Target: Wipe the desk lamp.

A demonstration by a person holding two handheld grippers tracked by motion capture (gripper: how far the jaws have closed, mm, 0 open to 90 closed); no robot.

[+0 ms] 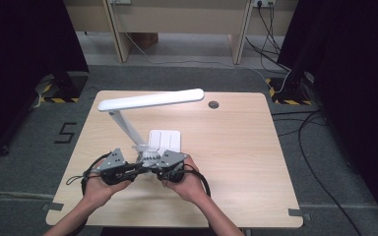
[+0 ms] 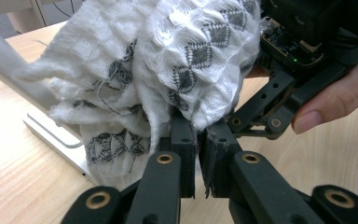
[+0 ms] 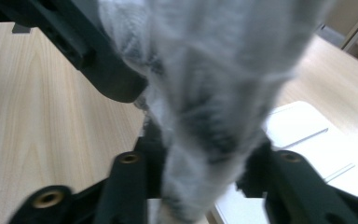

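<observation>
Knitted cloth (image 2: 168, 70) diamond-patterned in left gripper view, blurred in right.

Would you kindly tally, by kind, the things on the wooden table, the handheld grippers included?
White desk lamp with flat base: 1
White knitted cloth with grey diamond pattern: 1
Black two-jaw grippers, left gripper and right gripper: 2
Total: 4
</observation>
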